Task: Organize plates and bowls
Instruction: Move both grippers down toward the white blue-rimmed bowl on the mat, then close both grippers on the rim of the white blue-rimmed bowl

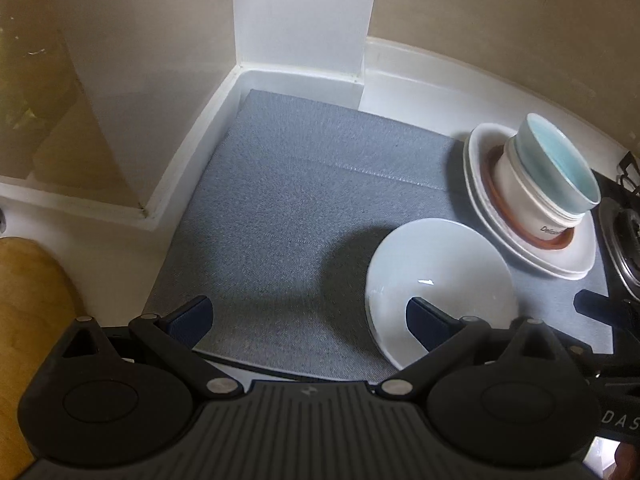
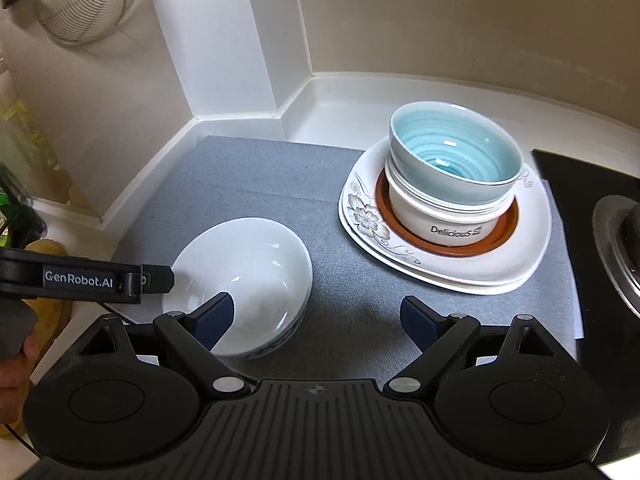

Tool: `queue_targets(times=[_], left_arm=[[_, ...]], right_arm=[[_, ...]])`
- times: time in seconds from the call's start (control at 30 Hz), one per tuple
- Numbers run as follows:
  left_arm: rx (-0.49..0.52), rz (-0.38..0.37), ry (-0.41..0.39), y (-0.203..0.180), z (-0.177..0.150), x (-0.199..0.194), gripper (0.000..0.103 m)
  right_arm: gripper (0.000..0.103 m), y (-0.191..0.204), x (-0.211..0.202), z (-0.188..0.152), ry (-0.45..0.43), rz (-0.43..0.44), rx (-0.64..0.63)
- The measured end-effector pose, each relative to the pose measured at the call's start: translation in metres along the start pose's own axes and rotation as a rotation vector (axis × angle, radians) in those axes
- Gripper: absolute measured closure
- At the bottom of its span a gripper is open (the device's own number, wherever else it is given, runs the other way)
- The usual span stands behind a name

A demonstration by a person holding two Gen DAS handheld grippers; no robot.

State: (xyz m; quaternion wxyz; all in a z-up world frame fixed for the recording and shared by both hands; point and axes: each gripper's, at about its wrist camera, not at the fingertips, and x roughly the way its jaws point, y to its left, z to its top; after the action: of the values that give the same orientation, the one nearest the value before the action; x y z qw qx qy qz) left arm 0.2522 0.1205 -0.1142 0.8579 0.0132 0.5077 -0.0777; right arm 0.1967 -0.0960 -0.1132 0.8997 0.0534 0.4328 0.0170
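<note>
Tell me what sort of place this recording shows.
Most likely a home kitchen counter. A stove burner sits at the right edge, a wire strainer hangs on the wall, and stacked bowls and plates rest on a grey mat.

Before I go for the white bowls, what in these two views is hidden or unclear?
- White bowls: stacked rims show in the right wrist view; count unclear, and the right hand-held gripper covers their near edge.
- Left hand-held gripper: its right finger overlaps the bowl; contact unclear.
- Plates under the stack: count hidden.
- Stove: cut off by the right edge.
</note>
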Motion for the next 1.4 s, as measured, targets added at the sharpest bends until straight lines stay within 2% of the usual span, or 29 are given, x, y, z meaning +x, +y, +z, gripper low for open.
queue_targets(times=[0.37, 0.63, 0.9, 1.17, 1.23, 1.27, 1.3, 1.33, 1.37, 1.4], left_arm=[[0.031, 0.001, 0.070, -0.006, 0.005, 0.040, 0.000], [0.061, 0.025, 0.113, -0.008, 0.005, 0.058, 0.000], [0.100, 0.023, 0.104, -0.014, 0.002, 0.061, 0.000], [0.091, 0.030, 0.117, -0.017, 0.005, 0.062, 0.000], [0.104, 0.033, 0.114, -0.019, 0.005, 0.061, 0.001], [0.119, 0.029, 0.106, -0.020, 0.006, 0.059, 0.004], [0.137, 0.002, 0.095, -0.022, 0.006, 0.056, 0.017], [0.144, -0.047, 0.087, -0.023, 0.007, 0.051, 0.043], [0.130, -0.098, 0.094, -0.022, 0.009, 0.048, 0.059], [0.103, -0.142, 0.109, -0.021, 0.011, 0.046, 0.086]], right_arm=[[0.012, -0.004, 0.049, 0.005, 0.091, -0.033, 0.023], [0.012, -0.006, 0.066, -0.003, 0.135, -0.048, 0.032], [0.012, -0.013, 0.076, -0.002, 0.141, -0.065, 0.040], [0.012, -0.013, 0.073, -0.001, 0.131, -0.071, 0.036], [0.015, -0.012, 0.072, -0.002, 0.127, -0.072, 0.027], [0.017, -0.012, 0.071, -0.002, 0.123, -0.067, 0.022], [0.028, -0.011, 0.070, -0.003, 0.117, -0.053, 0.017], [0.047, -0.010, 0.066, -0.004, 0.105, -0.021, 0.012], [0.056, -0.008, 0.064, -0.004, 0.091, 0.018, 0.004], [0.069, -0.005, 0.062, -0.004, 0.082, 0.038, -0.008]])
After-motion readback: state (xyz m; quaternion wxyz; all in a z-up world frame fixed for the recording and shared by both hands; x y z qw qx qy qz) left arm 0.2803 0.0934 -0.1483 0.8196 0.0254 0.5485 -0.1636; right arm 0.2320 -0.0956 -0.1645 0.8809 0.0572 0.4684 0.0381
